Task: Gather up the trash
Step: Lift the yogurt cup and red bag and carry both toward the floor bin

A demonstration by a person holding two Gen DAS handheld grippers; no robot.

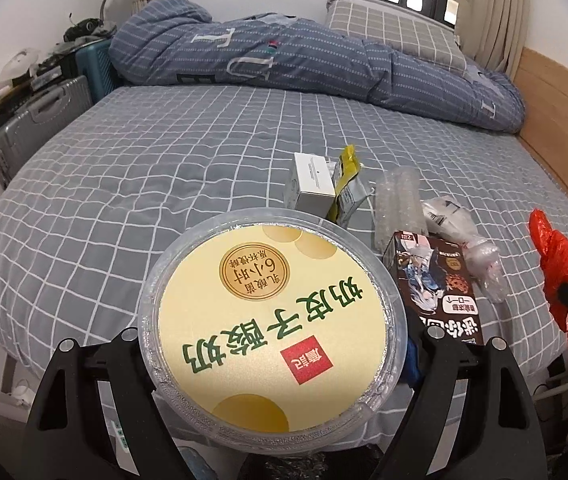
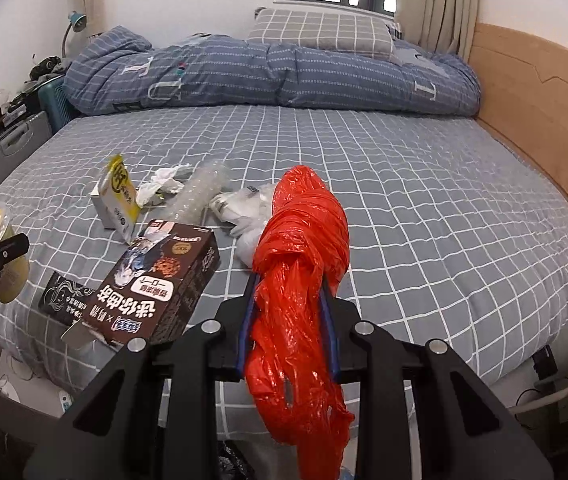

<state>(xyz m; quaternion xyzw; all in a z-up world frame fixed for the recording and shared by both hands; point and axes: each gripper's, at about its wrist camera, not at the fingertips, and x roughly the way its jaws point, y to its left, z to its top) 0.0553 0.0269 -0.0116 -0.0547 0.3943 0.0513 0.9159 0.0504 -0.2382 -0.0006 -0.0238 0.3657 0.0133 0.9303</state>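
**Both grippers loaded over the bed**

The left gripper (image 1: 273,344) is spread wide and clamped on a round yogurt tub (image 1: 271,320), its yellow foil lid facing the camera and its rim pressed between the two black fingers. The tub is lifted clear of the bed (image 1: 163,152), which is covered by a grey checked sheet.

The right gripper (image 2: 290,292) is nearly closed, pinching a crumpled red plastic bag (image 2: 304,240); the bag bulges above the blue pads and hangs in a loose tail below them.

More trash lies on the sheet near the bed's front edge: a brown cookie box (image 2: 159,280) beside a small black packet (image 2: 59,298), a yellow-and-white carton (image 2: 117,196), crumpled white tissue (image 2: 163,184), a roll of clear bubble wrap (image 2: 195,196) and a clear plastic bag (image 2: 247,216). A folded blue quilt (image 2: 275,76) and a pillow (image 2: 324,34) lie along the far side of the bed, well apart from the trash.
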